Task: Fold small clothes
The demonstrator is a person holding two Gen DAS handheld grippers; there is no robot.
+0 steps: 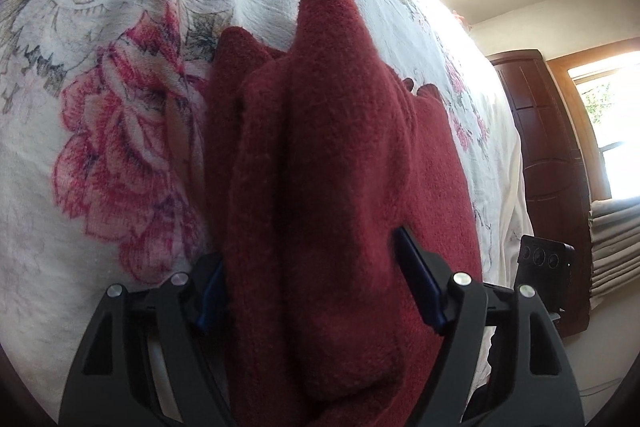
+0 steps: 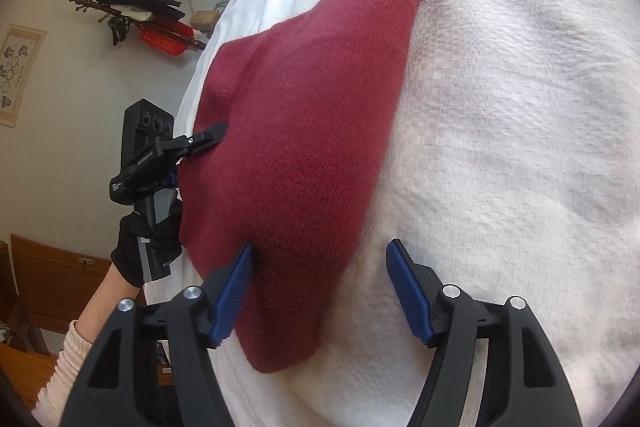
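We see a dark red knit sweater (image 2: 304, 147) bunched on the flowered bedspread (image 2: 520, 147). Left gripper (image 1: 316, 287) spread wide around its folds; right gripper (image 2: 320, 291) released, straddling its edge.

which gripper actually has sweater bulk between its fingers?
The left gripper: red sweater fabric fills its gap. The right gripper is open, with only the sweater's edge by one finger.
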